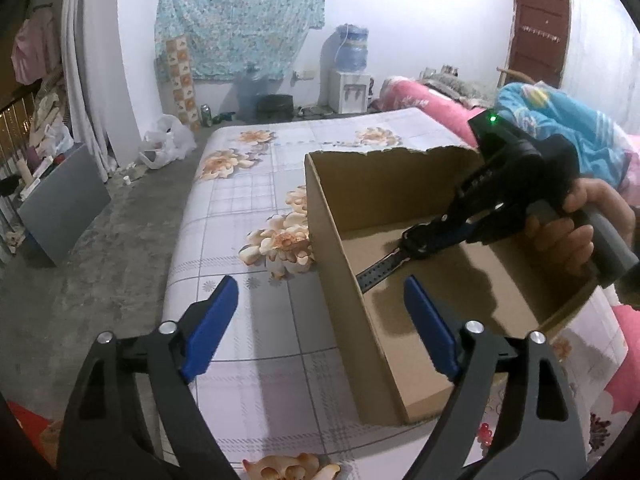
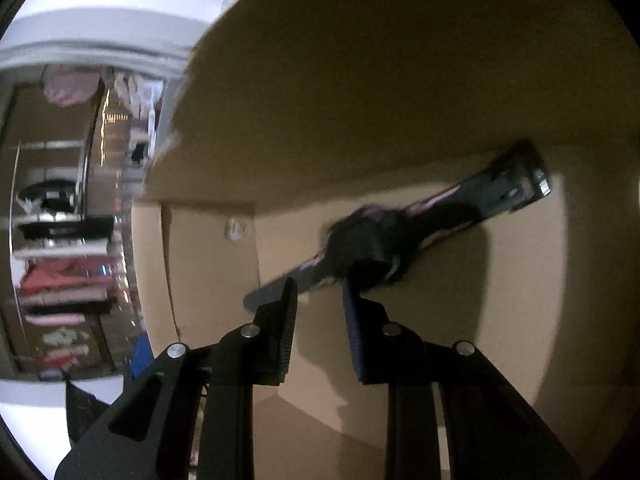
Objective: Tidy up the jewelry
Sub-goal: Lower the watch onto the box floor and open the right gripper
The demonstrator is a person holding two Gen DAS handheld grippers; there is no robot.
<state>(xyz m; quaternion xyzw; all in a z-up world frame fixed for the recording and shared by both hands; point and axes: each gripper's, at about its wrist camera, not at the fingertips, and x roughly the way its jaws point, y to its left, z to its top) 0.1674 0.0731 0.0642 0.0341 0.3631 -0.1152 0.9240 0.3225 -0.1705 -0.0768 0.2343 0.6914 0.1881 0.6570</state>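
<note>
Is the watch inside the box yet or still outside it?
Inside: the watch, gripped by the right tool, sits below the box rim, over its floor.

This is a lived-in room of a home, part bedroom. A bed with a pink floral quilt (image 1: 416,98) stands by the white wall, a pale blue flowered cloth (image 1: 240,16) hangs above a white water dispenser with a blue bottle (image 1: 350,84), clothes hang at the left edge (image 1: 30,52), and a brown wooden door (image 1: 538,34) closes the far corner over a bare concrete floor (image 1: 100,248).
</note>
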